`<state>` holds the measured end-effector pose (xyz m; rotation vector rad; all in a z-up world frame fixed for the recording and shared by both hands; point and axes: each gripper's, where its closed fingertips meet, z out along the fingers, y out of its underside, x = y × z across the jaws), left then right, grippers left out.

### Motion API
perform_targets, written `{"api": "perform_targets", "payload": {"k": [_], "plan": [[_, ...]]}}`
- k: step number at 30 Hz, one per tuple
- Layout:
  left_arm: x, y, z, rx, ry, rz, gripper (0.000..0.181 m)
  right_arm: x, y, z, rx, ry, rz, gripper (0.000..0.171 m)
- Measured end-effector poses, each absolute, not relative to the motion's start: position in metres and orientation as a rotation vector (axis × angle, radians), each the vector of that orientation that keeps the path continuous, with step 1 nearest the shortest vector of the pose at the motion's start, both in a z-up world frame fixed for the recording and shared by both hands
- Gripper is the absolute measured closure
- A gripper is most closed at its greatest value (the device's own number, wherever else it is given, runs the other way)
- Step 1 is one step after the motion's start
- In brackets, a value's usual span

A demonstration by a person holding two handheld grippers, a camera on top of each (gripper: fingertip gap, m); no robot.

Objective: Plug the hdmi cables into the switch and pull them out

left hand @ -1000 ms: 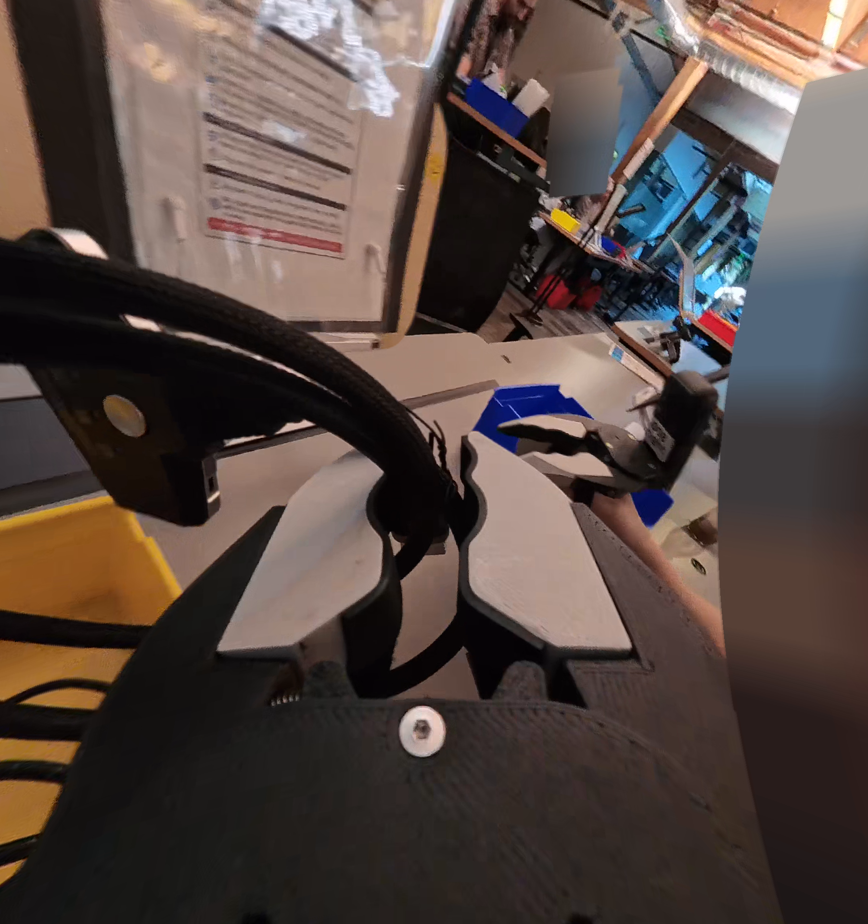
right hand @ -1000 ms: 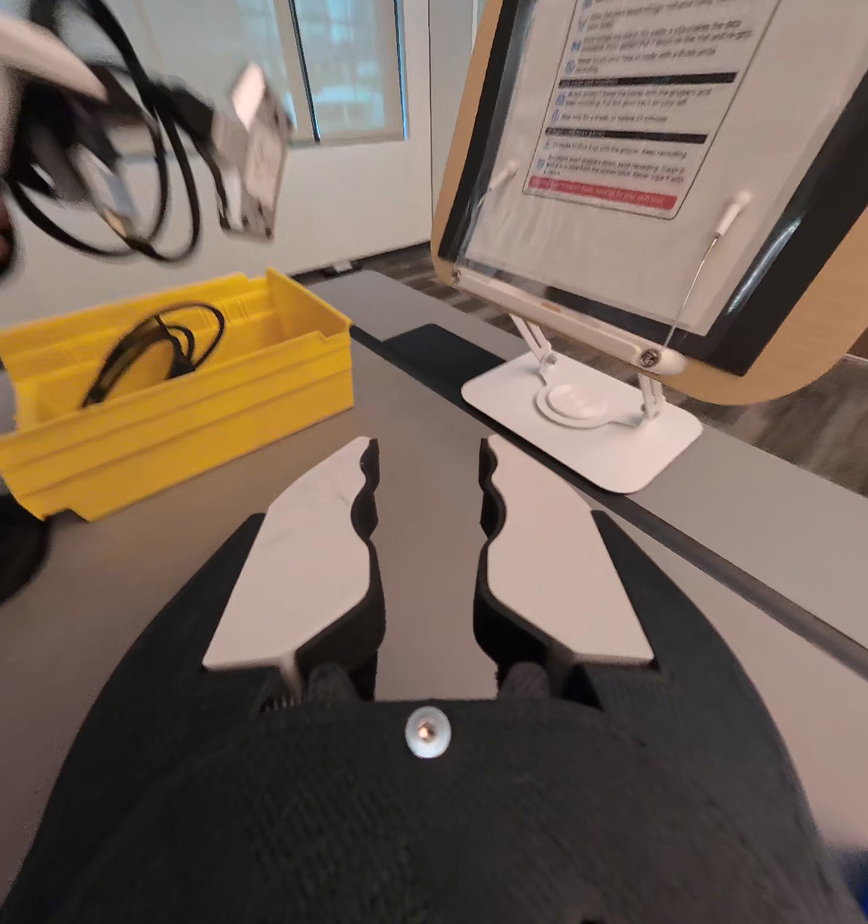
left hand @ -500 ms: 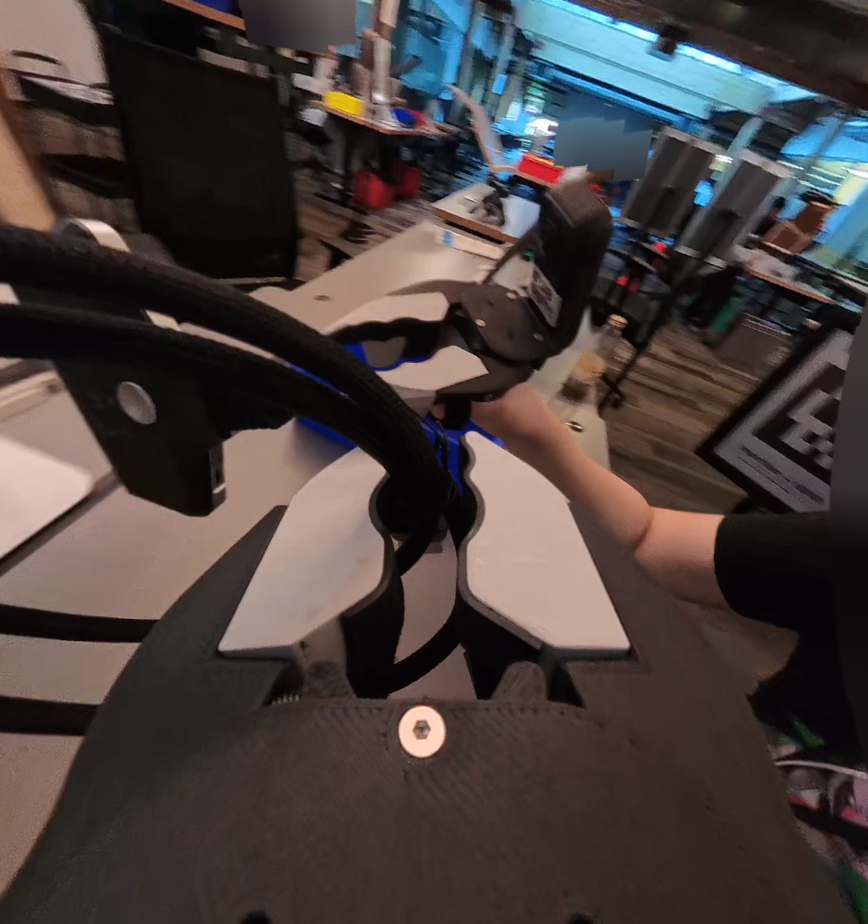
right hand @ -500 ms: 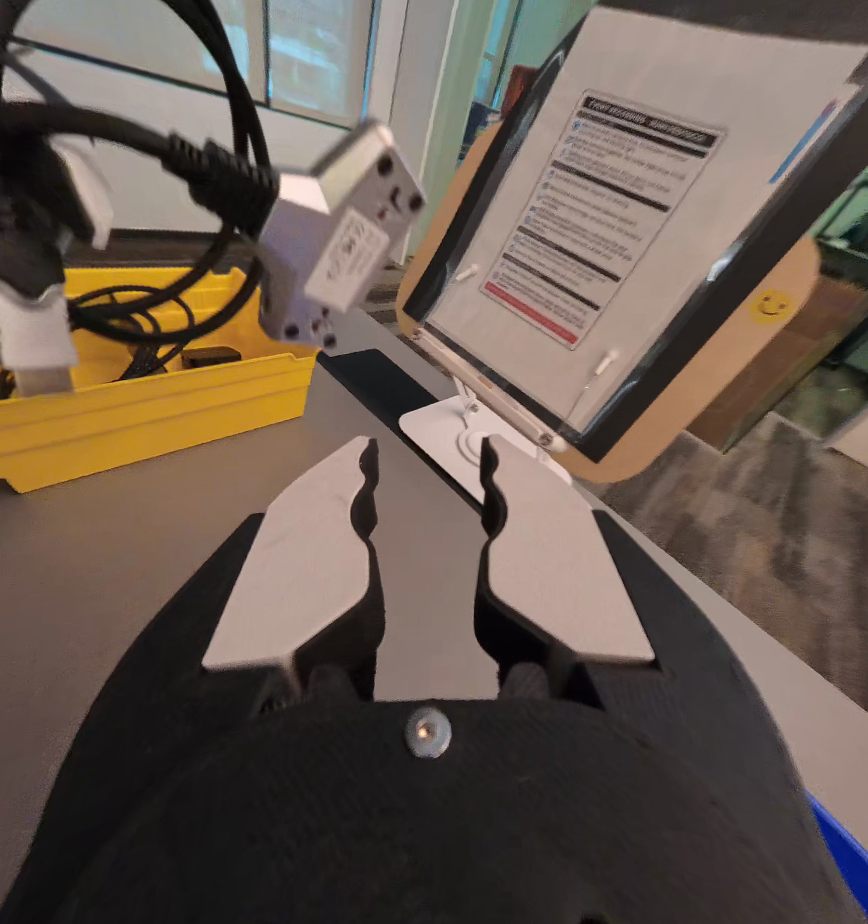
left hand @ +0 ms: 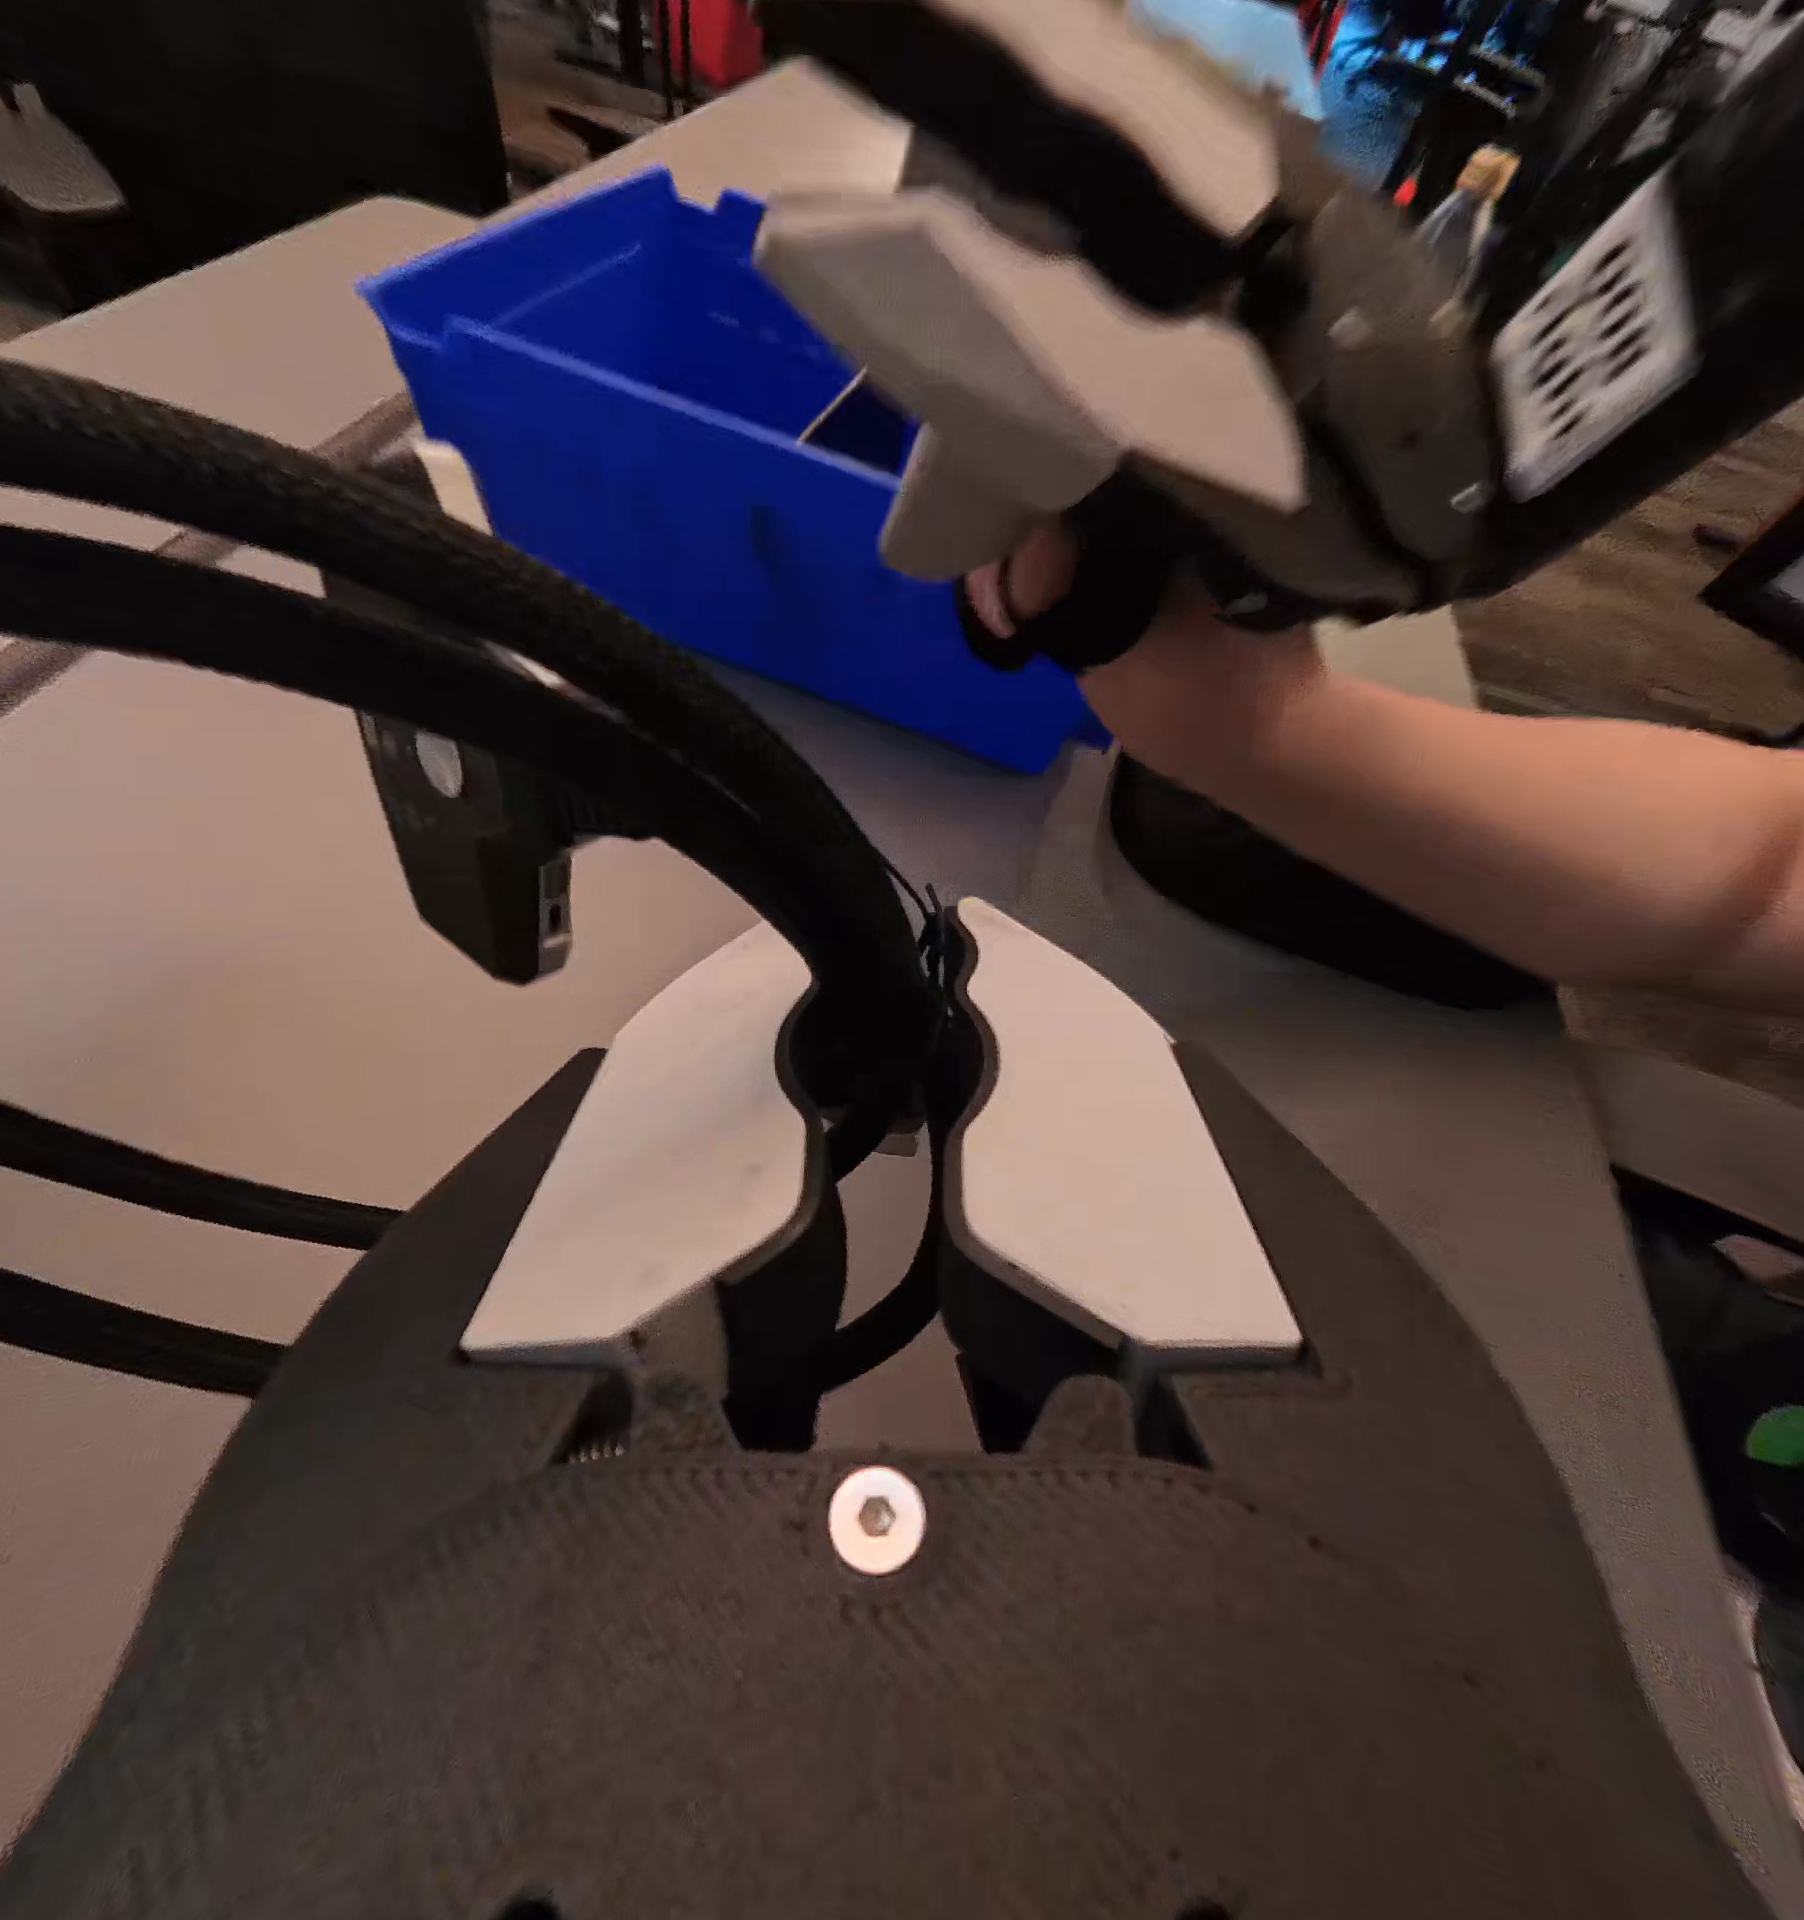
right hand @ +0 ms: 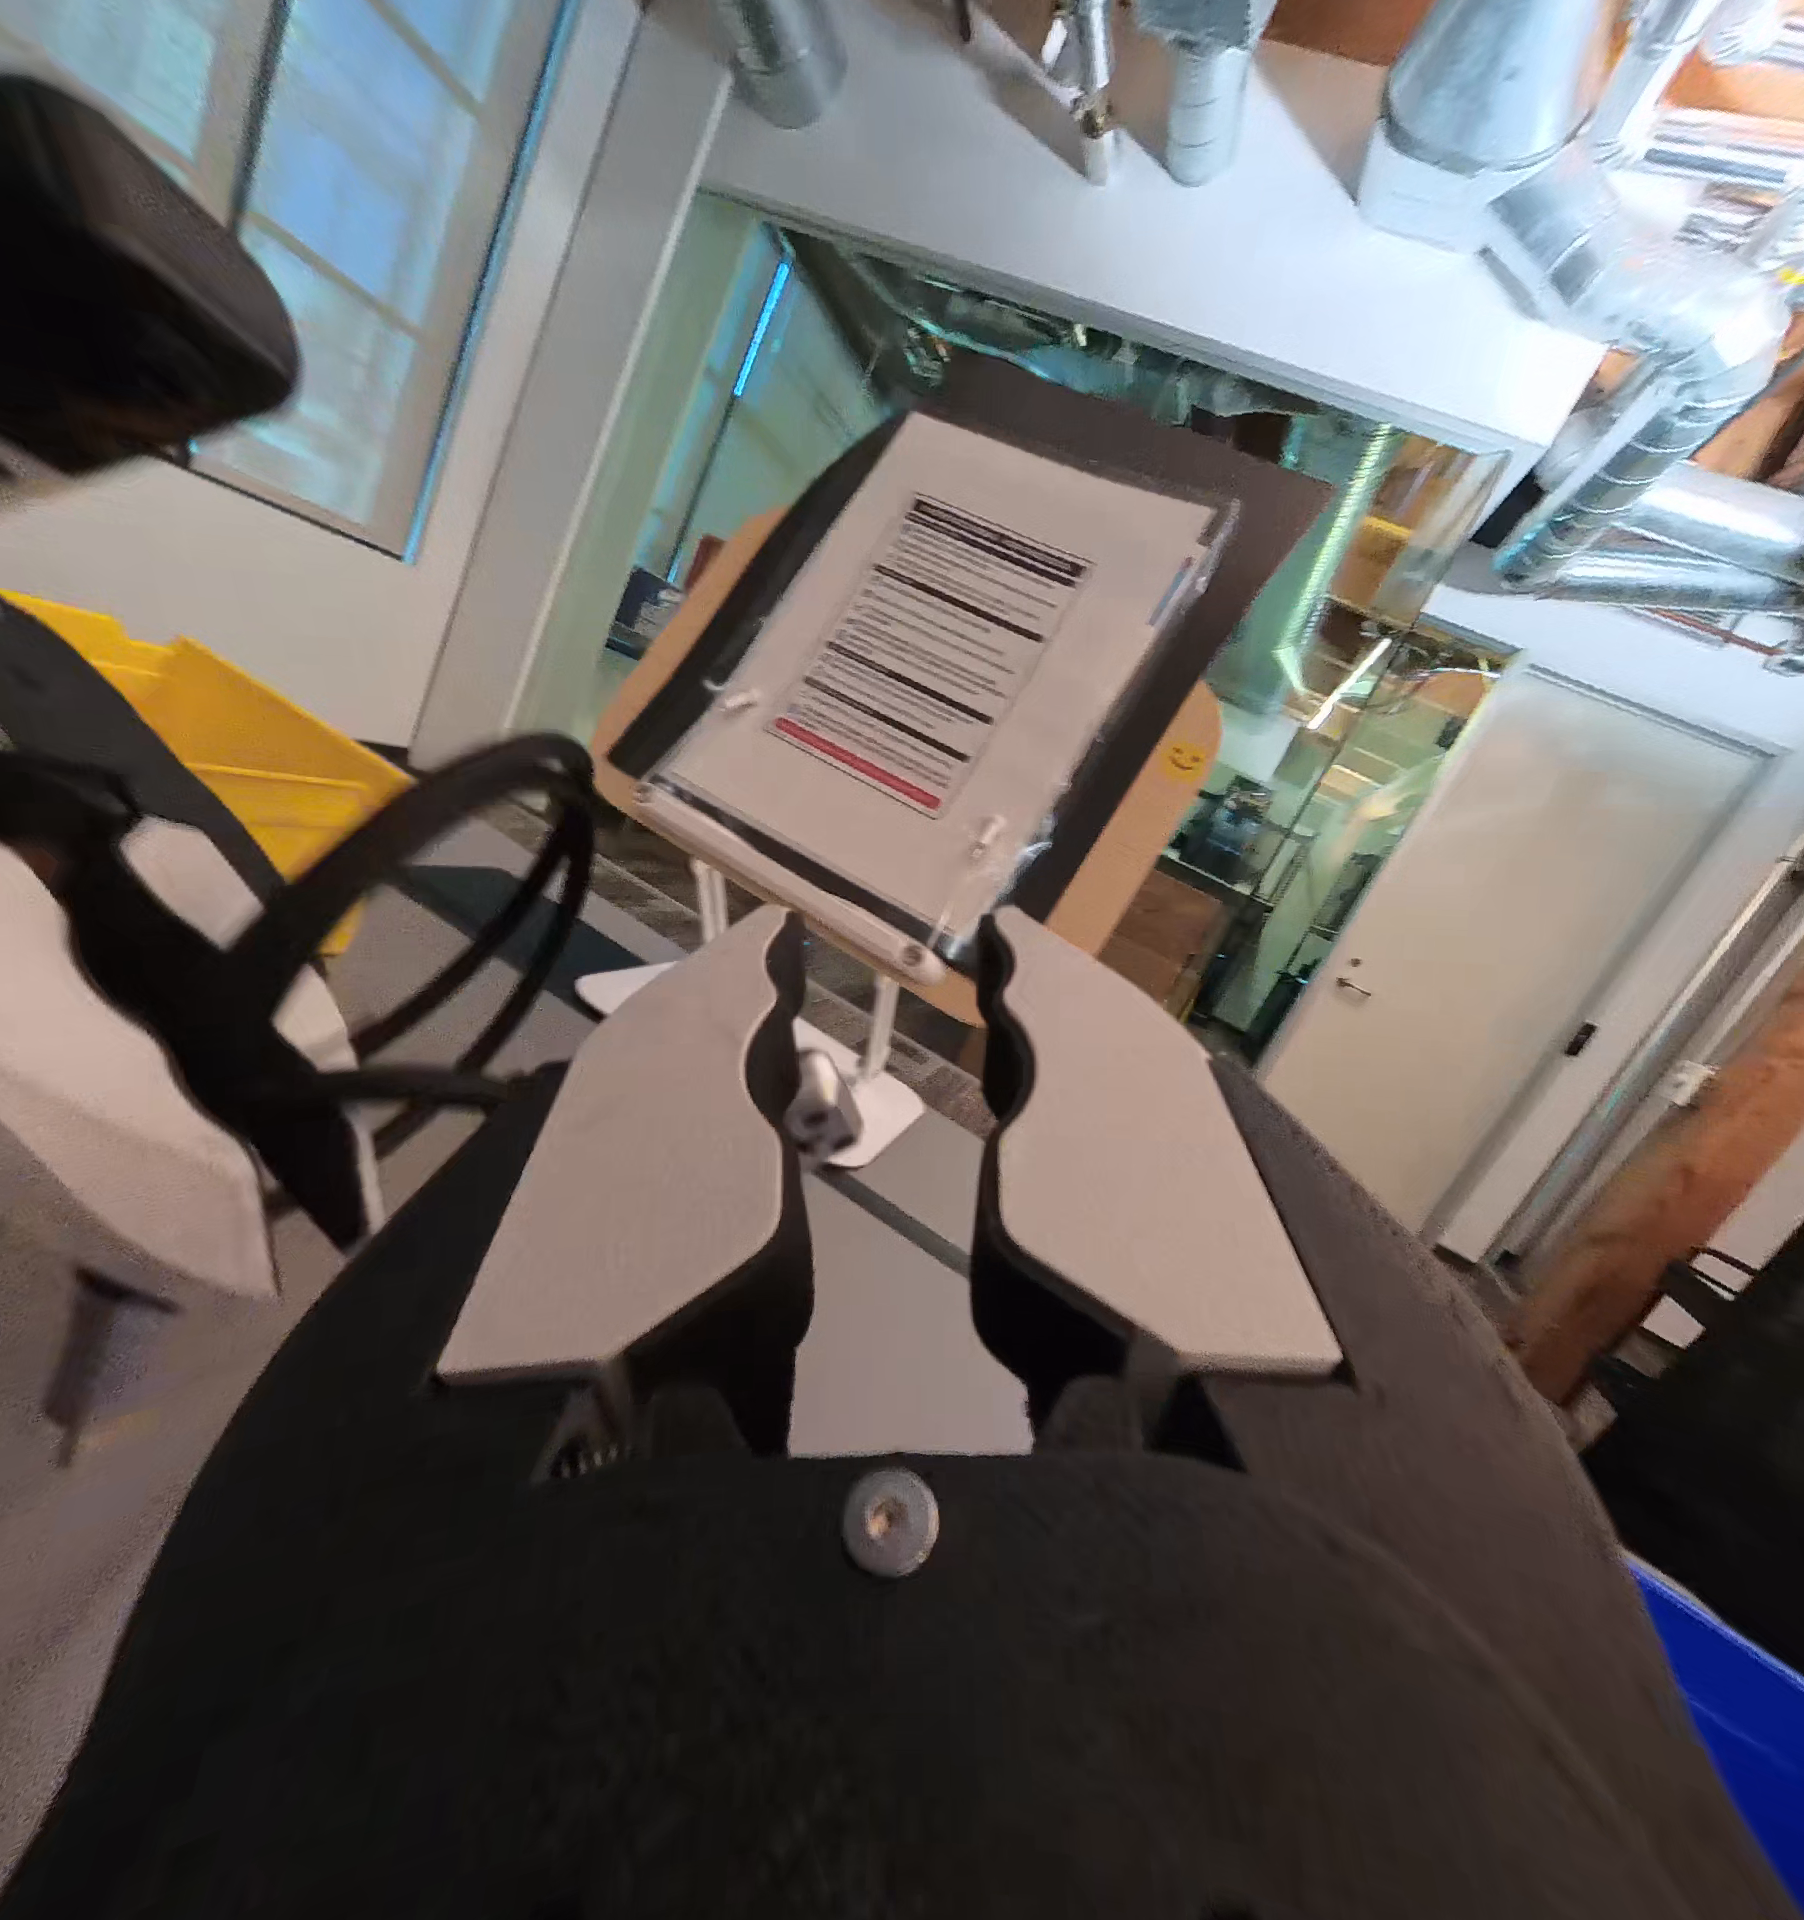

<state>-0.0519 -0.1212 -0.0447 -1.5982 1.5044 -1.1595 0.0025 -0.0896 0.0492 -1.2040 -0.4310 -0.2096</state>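
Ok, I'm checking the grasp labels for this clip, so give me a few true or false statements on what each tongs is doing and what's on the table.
1. The left tongs are shut on the braided black cables. True.
2. The right tongs grip a cable plug. False: they are open and hold nothing.
3. A blue bin stands on the table beyond the left tongs. True.
4. The blue bin is packed with cables. False: no cables show in the part of its inside in view.
5. A yellow bin shows at the left of the right wrist view. True.
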Motion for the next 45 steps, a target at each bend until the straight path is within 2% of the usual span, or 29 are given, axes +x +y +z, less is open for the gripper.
{"api": "perform_targets", "payload": {"k": [7,16,20,26,34,36,39,42,45], "plan": [[-0.052,-0.127,-0.063,-1.561,1.474,-1.179,0.165,0.011,-0.074,0.005,-1.373,-0.360,-0.239,0.142],[-0.049,-0.127,-0.064,-1.529,1.568,-1.003,0.165,0.011,-0.089,0.037,-1.236,-0.370,-0.290,0.143],[-0.048,-0.131,-0.077,-1.556,1.646,-0.859,0.165,0.027,-0.088,0.027,-1.254,-0.311,-0.311,0.143],[-0.064,-0.158,-0.125,-1.514,1.927,-0.550,0.166,0.014,-0.106,0.019,-1.238,-0.358,-0.294,0.143],[-0.055,-0.153,-0.133,-1.576,1.928,-0.403,0.167,0.010,-0.100,0.003,-1.326,-0.454,-0.340,0.143],[-0.052,-0.148,-0.138,-1.646,1.914,-0.408,0.162,0.010,-0.098,-0.002,-1.352,-0.441,-0.291,0.143],[-0.053,-0.151,-0.150,-1.712,1.948,-0.482,0.140,0.017,-0.095,-0.010,-1.407,-0.400,-0.231,0.143],[-0.056,-0.147,-0.144,-1.692,1.896,-0.527,0.135,0.023,-0.096,-0.010,-1.421,-0.372,-0.225,0.143],[-0.061,-0.144,-0.111,-1.640,1.771,-0.622,0.134,0.021,-0.097,-0.009,-1.430,-0.353,-0.190,0.143]]}}
